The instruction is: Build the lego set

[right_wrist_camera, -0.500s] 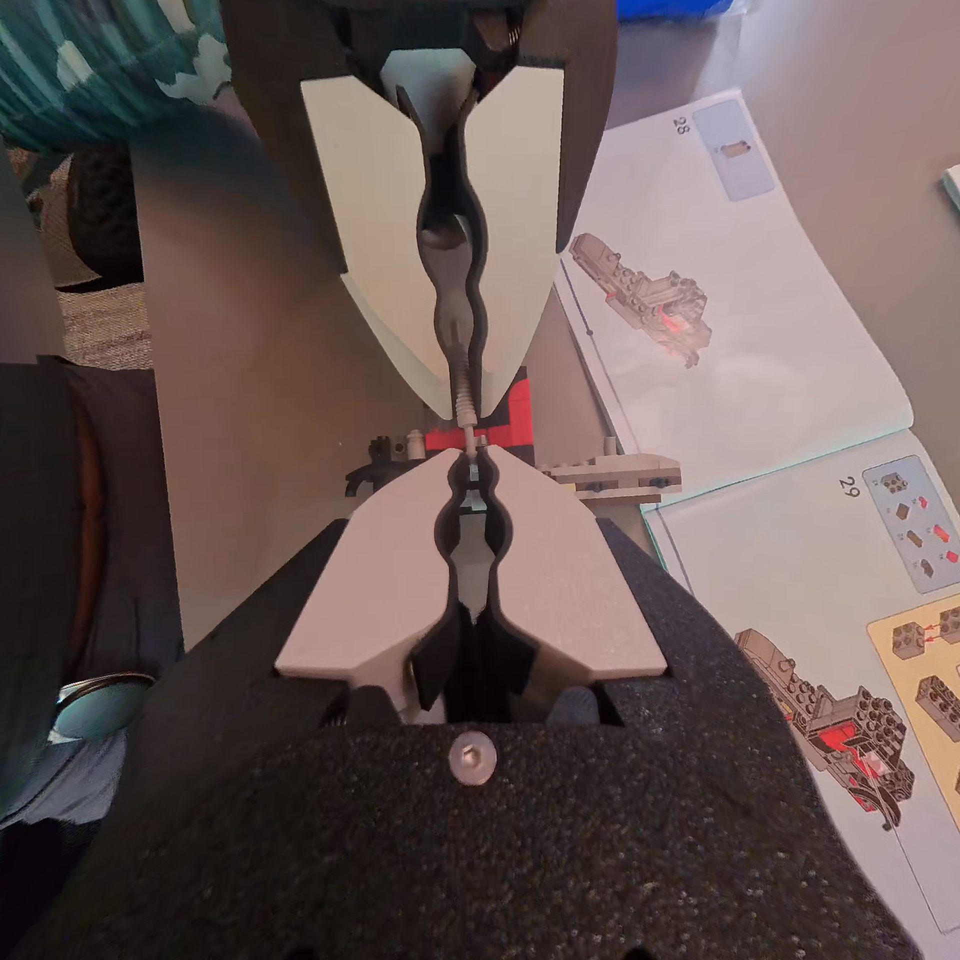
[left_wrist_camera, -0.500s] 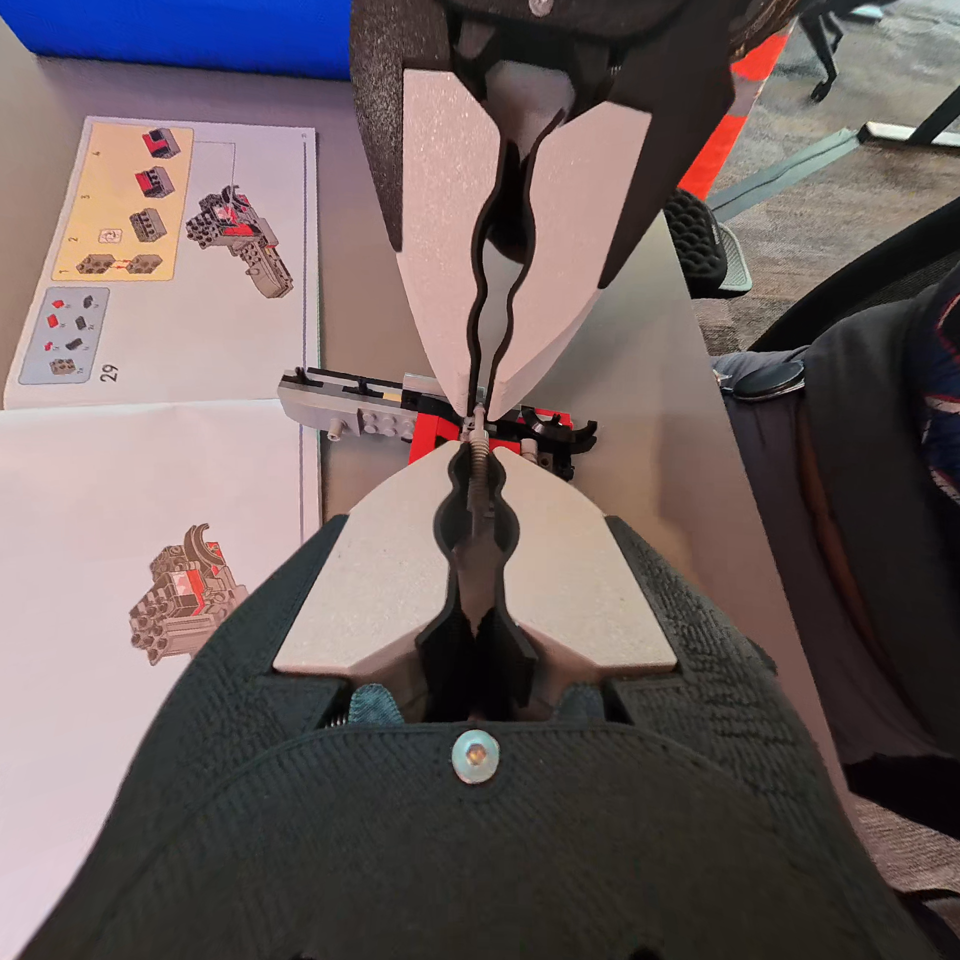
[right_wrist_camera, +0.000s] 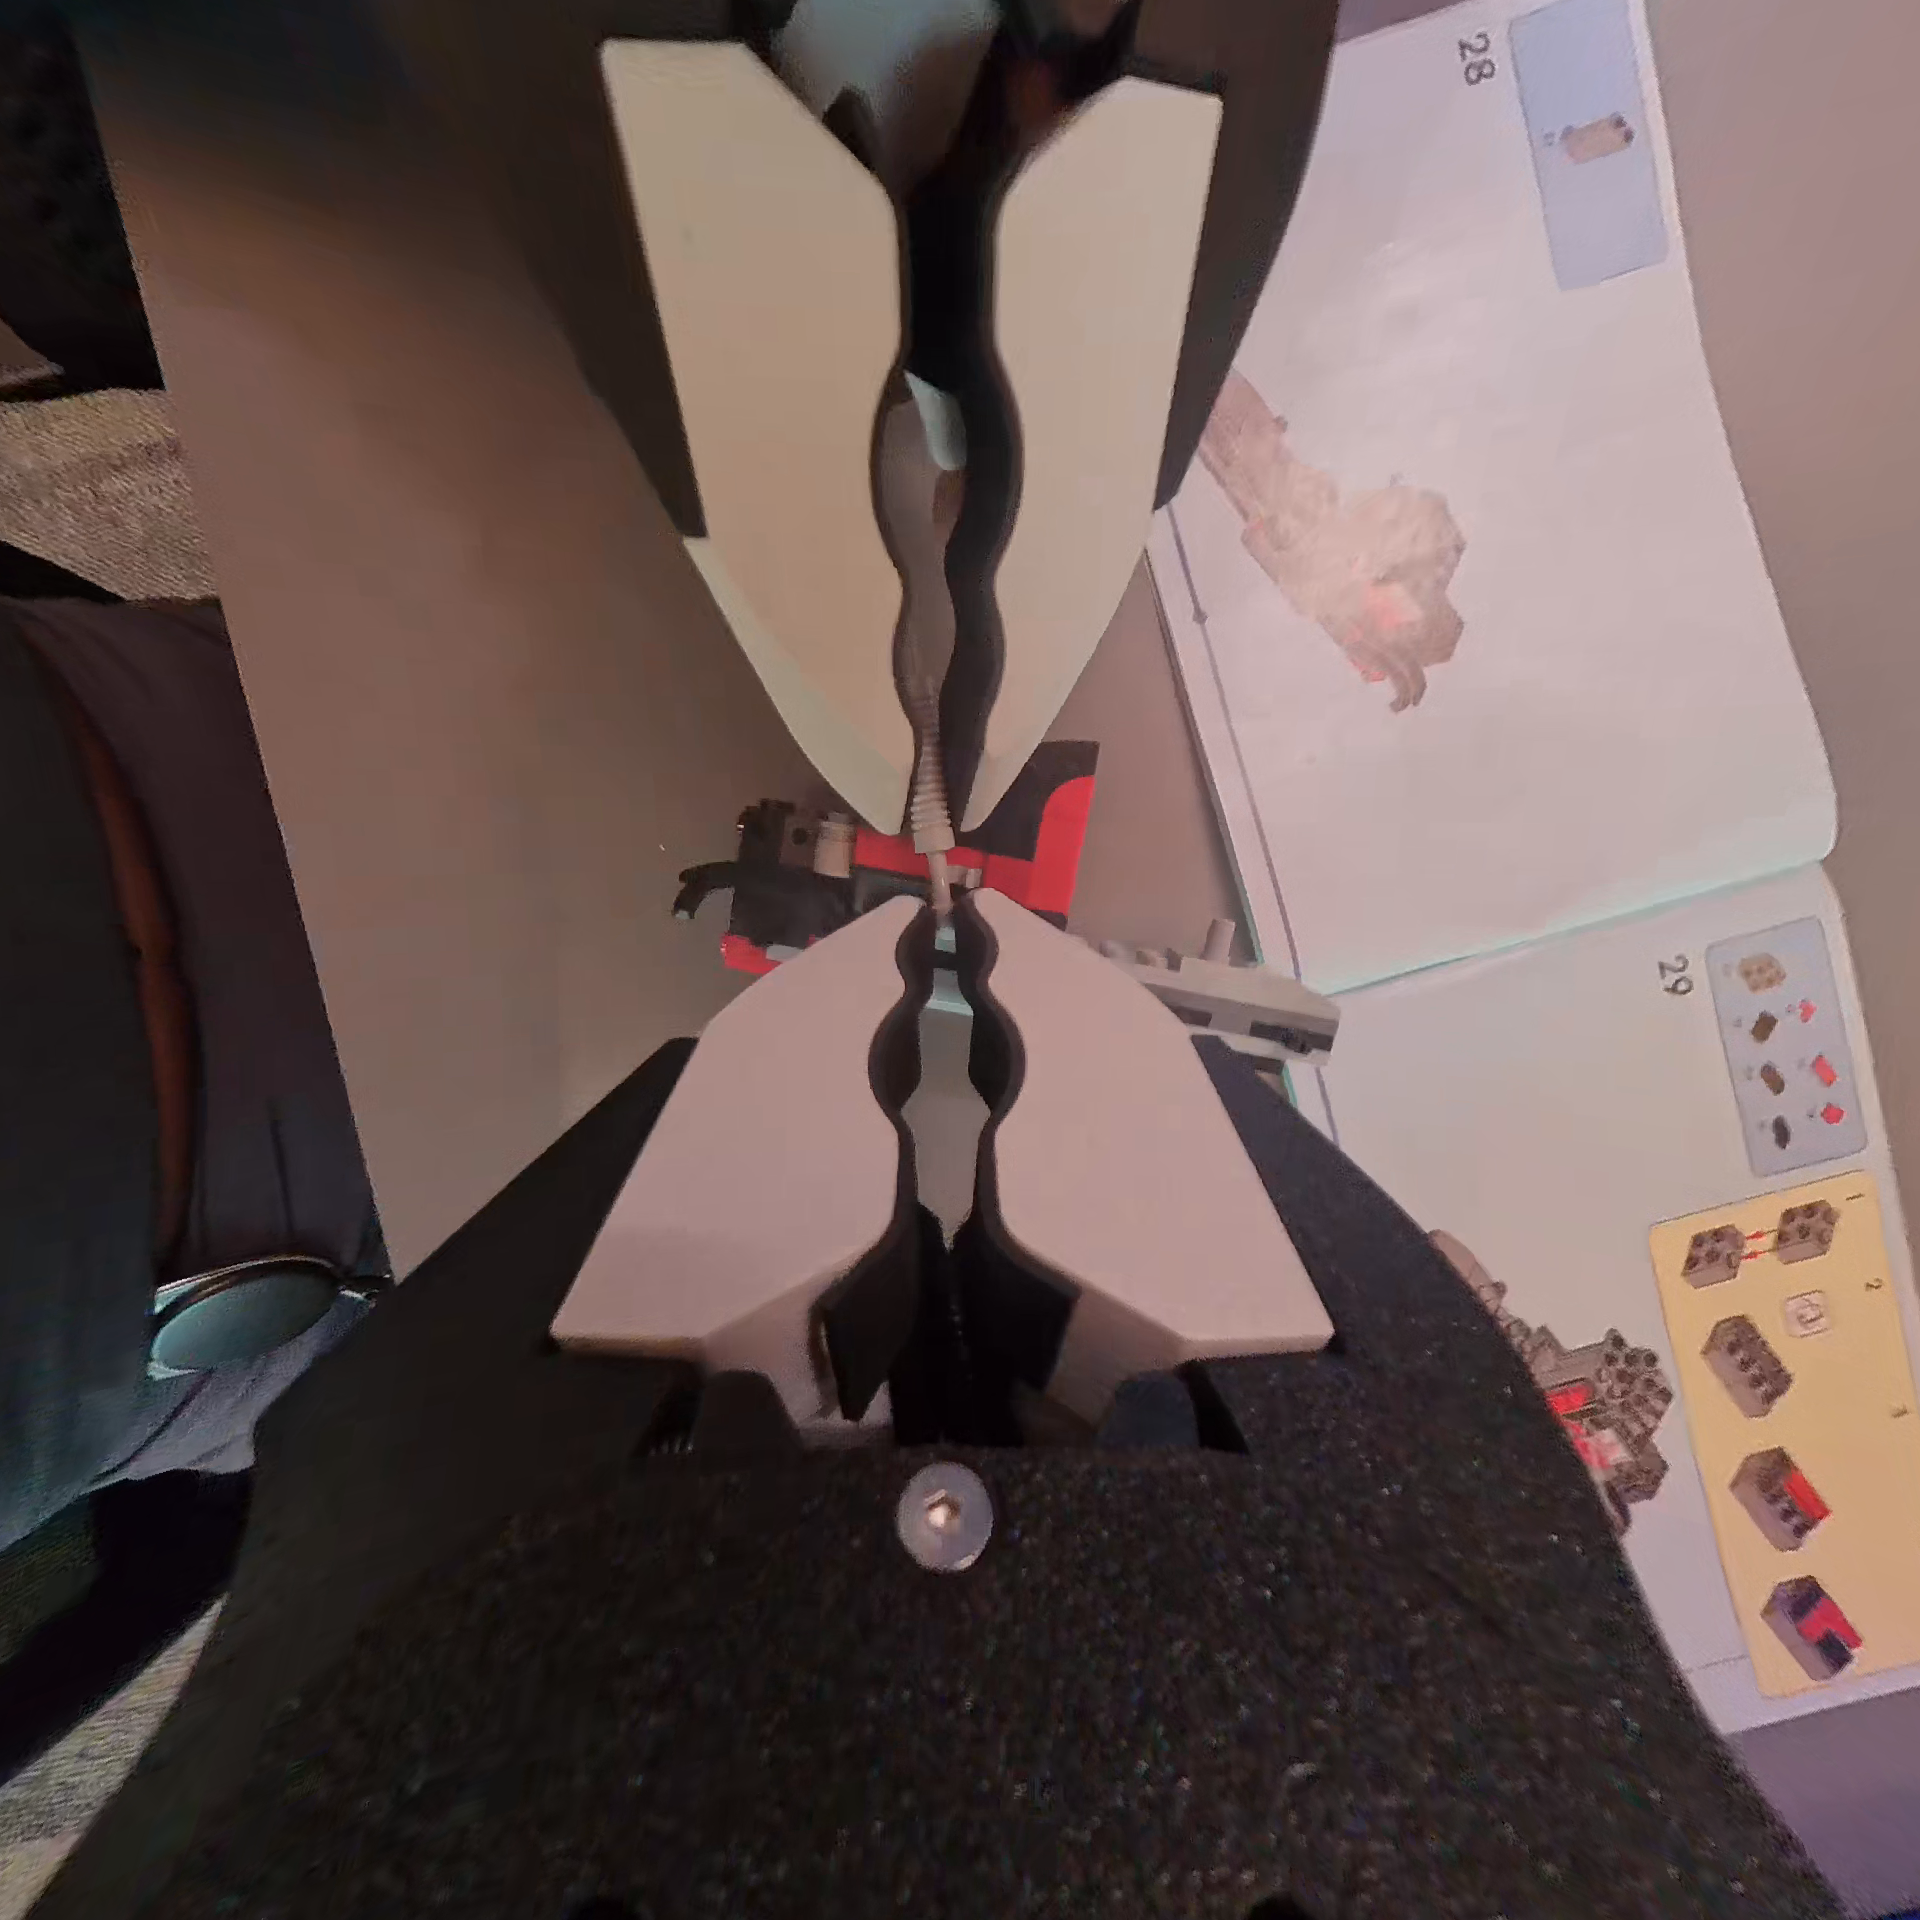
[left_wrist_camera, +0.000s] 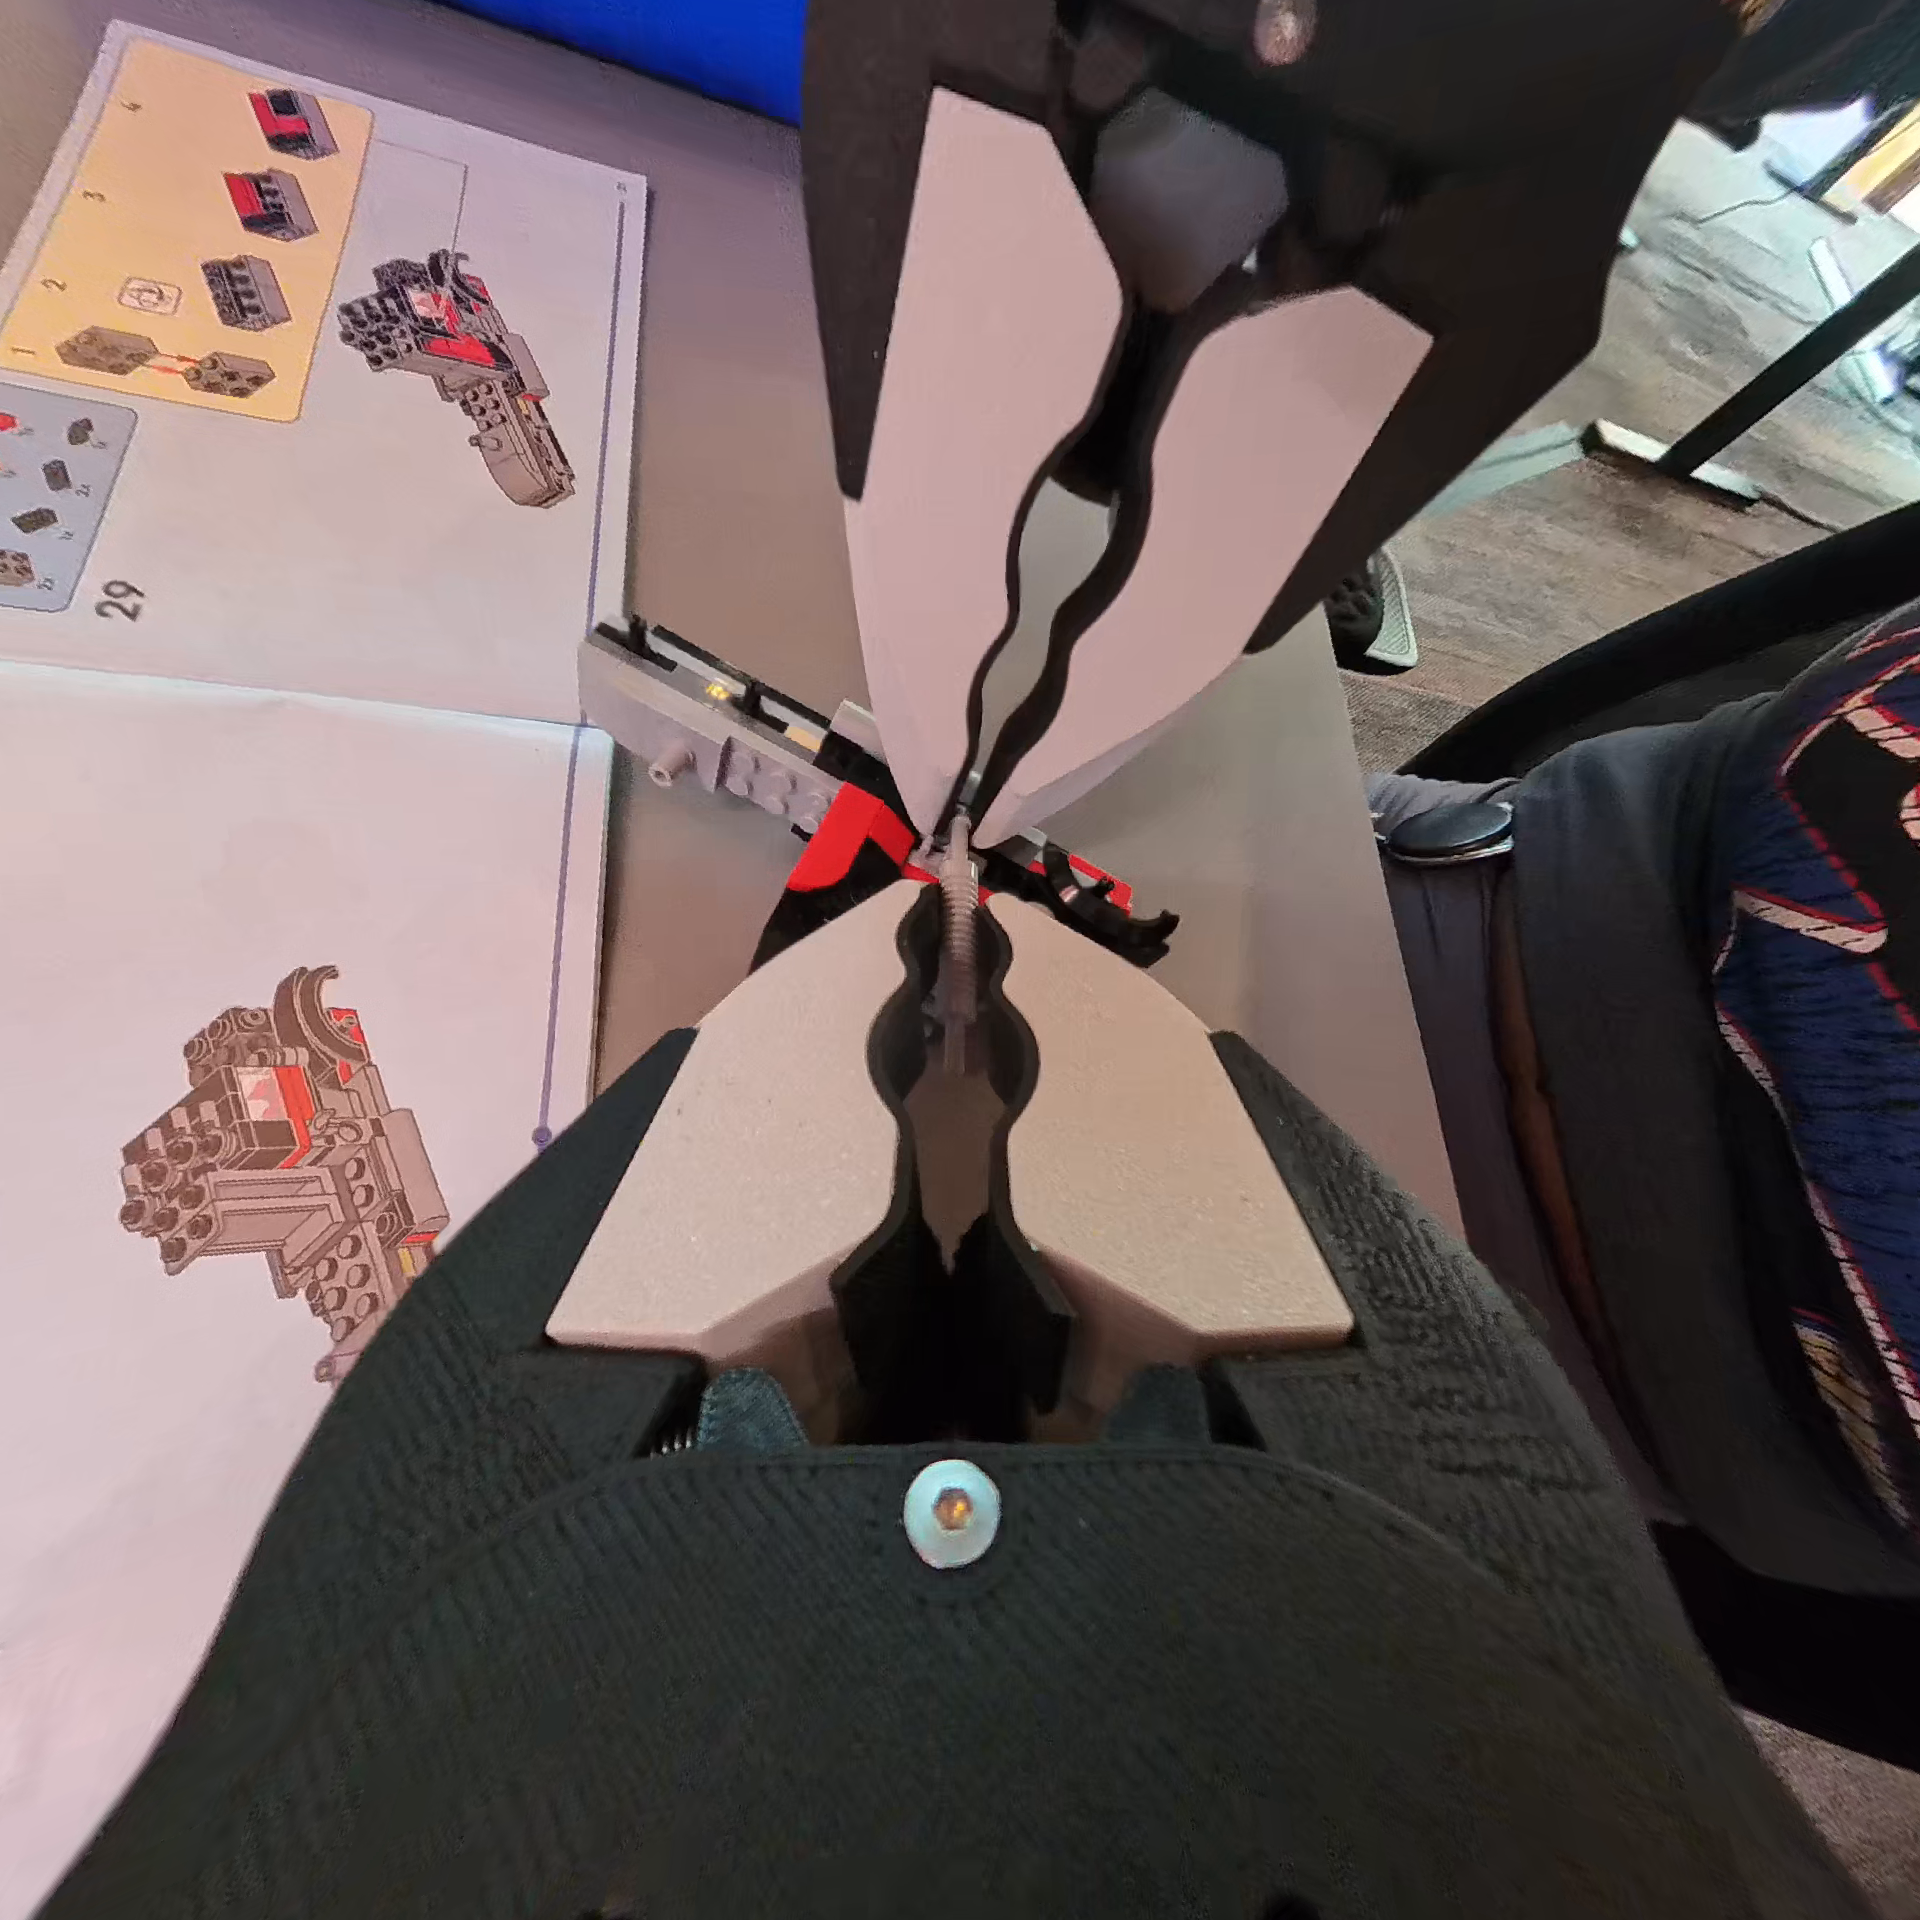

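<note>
Left wrist view: the left gripper is clenched on a small grey ribbed hose, the piece lying lengthwise in the wavy channel between its pale fingers. Facing it tip to tip from above, the right gripper pinches the thin light-grey pin at the hose's far end, so the two tools meet nose to nose over a red, black and grey brick model that lies on the grey table. Right wrist view shows the same meeting from the other side: the right gripper closed on the pin, the left gripper holding the ribbed hose just beyond, the brick model beneath both. An open instruction booklet lies flat beside the model, its pages showing build diagrams. A seated person's dark clothing fills the table's near edge.
</note>
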A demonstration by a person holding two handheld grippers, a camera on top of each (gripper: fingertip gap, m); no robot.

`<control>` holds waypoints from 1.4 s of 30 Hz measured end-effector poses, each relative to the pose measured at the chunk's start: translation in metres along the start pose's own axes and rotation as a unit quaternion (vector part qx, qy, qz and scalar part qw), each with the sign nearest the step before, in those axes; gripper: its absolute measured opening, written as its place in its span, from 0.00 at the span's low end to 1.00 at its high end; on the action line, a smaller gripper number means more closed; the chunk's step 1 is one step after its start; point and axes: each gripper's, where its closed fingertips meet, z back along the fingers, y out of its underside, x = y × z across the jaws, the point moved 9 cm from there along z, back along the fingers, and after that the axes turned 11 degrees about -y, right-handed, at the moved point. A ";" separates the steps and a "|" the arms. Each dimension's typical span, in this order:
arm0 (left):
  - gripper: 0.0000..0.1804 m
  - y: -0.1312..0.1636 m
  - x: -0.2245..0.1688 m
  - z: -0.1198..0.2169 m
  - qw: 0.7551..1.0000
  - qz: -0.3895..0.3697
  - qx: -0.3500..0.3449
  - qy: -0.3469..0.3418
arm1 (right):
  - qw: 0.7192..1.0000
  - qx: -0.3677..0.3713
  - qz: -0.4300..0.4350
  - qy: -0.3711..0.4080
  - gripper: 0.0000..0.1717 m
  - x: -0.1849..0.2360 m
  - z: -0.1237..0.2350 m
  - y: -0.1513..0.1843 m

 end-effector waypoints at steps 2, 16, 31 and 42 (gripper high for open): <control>0.04 0.000 -0.001 0.000 1.000 -0.008 -0.002 -0.004 | 1.000 0.010 0.013 0.003 0.02 0.001 0.000 -0.001; 0.04 -0.002 -0.002 0.000 0.998 -0.058 -0.001 -0.012 | 0.992 -0.073 0.073 0.076 0.01 0.012 0.002 0.012; 0.04 -0.001 0.001 0.004 0.995 -0.102 -0.007 -0.016 | 0.980 -0.133 0.072 0.125 0.06 0.017 -0.005 0.020; 0.20 0.005 0.000 0.008 0.975 -0.208 -0.031 -0.074 | 0.967 -0.216 0.004 0.135 0.23 0.015 -0.003 0.027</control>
